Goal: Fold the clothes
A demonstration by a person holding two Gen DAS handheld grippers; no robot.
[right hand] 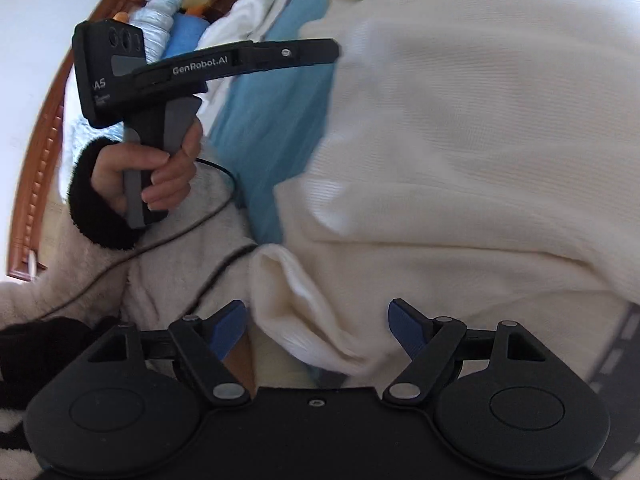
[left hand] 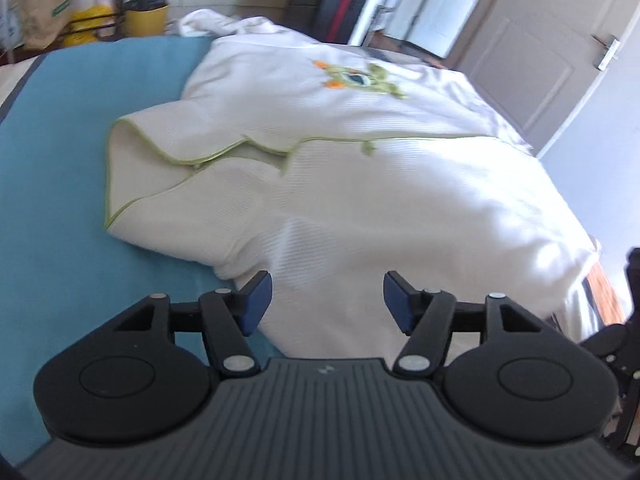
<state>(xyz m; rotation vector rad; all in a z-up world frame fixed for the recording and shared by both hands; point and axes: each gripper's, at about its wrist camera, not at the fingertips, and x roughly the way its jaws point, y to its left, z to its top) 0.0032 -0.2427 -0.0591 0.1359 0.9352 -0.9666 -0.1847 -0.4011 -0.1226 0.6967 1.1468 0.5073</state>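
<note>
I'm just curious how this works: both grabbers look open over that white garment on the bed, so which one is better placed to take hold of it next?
Probably the right gripper: a rolled edge of the white garment already lies between its open jaws. The left gripper hovers over flat cloth.

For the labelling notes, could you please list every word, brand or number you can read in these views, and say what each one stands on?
"GenRobot.AI": on the side of the left gripper, along its black body, in the right wrist view.
"AS": cut-off letters on the rear block of that gripper; the small print beneath is too small to read.
Brown paper bag, left wrist view: green print, too blurred to read.
White garment: embroidered motif only, no words.
</note>
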